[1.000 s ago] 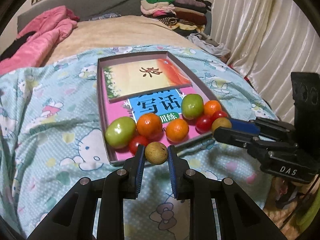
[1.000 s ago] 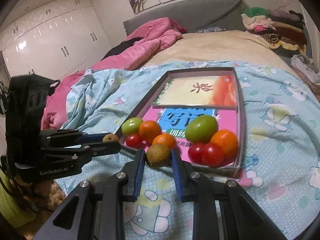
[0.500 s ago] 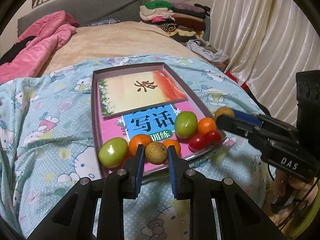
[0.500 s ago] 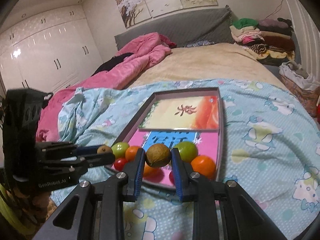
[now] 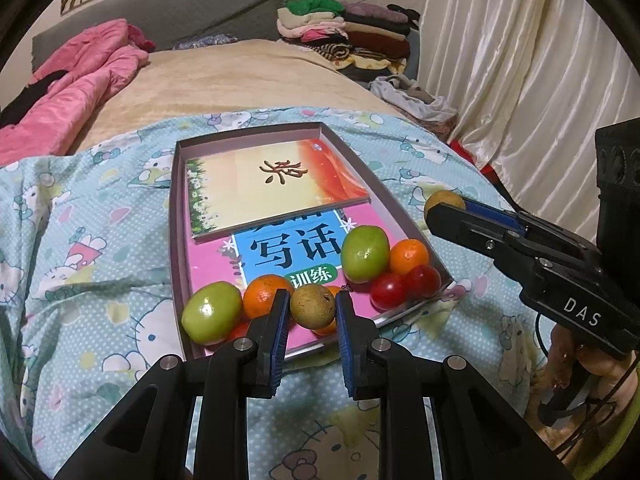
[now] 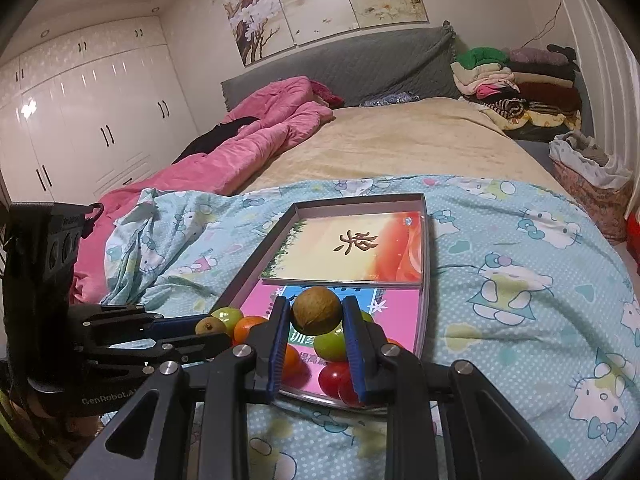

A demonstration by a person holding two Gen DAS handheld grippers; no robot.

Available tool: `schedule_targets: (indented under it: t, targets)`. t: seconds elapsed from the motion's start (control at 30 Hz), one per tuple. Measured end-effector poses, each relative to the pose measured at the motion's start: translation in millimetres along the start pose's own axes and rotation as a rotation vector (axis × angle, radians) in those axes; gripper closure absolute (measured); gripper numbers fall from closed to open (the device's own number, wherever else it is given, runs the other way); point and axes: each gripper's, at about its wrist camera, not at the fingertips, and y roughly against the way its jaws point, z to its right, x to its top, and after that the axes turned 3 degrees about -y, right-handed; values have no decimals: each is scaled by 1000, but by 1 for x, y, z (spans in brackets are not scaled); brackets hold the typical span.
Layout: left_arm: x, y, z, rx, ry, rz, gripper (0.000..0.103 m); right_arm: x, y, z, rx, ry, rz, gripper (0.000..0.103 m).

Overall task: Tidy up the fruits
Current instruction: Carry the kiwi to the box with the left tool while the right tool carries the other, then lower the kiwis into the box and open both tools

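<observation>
A shallow box tray (image 5: 400, 206) (image 6: 248, 272) lies on the bed with two books inside. At its near end sit two green fruits (image 5: 365, 254) (image 5: 212, 317), oranges (image 5: 409, 255) (image 5: 262, 295) and red tomatoes (image 5: 388, 296). My left gripper (image 5: 313, 307) is shut on a brown longan (image 5: 312, 306) above the tray's near edge. My right gripper (image 6: 316, 311) is shut on another brown longan (image 6: 316, 310) above the near end of the tray. In the left wrist view that second longan (image 5: 444, 201) shows at the right gripper's tip, just right of the tray.
The tray rests on a light blue cartoon-print sheet (image 5: 80, 264) over a beige blanket (image 6: 400, 140). A pink quilt (image 6: 260, 128) lies at the left. Folded clothes (image 6: 516, 80) are stacked at the head, curtains (image 5: 520, 60) hang at the right. White wardrobes (image 6: 80, 120) line the left wall.
Both grippers, each still holding its longan, have risen and pulled back a little; the tray and fruits now sit lower in both views. The right gripper's view has tilted upward.
</observation>
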Motion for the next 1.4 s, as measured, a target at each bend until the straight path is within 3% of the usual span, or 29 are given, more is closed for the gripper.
schedule_targets:
  t: [0.37,0.8,0.97,1.07,1.17,1.4]
  targets:
    - [-6,-17,-5,-4,5,-42,80,1,-4,-1,-15,16,-8,76]
    - [-15,-38,-7,3,15,-82,80,-24,-39,-10,-100,121,-164,76]
    - [-15,-38,-7,9,16,-79,79,-27,-38,-12,-111,136,-158,75]
    - [-14,-37,-8,19,18,-77,74,-28,-37,-15,-114,154,-152,74]
    - [-14,-32,-8,27,18,-64,68,-28,-30,-22,-114,180,-123,63]
    - [-20,-4,-10,55,59,-21,41,-30,10,-36,-166,139,-3,25]
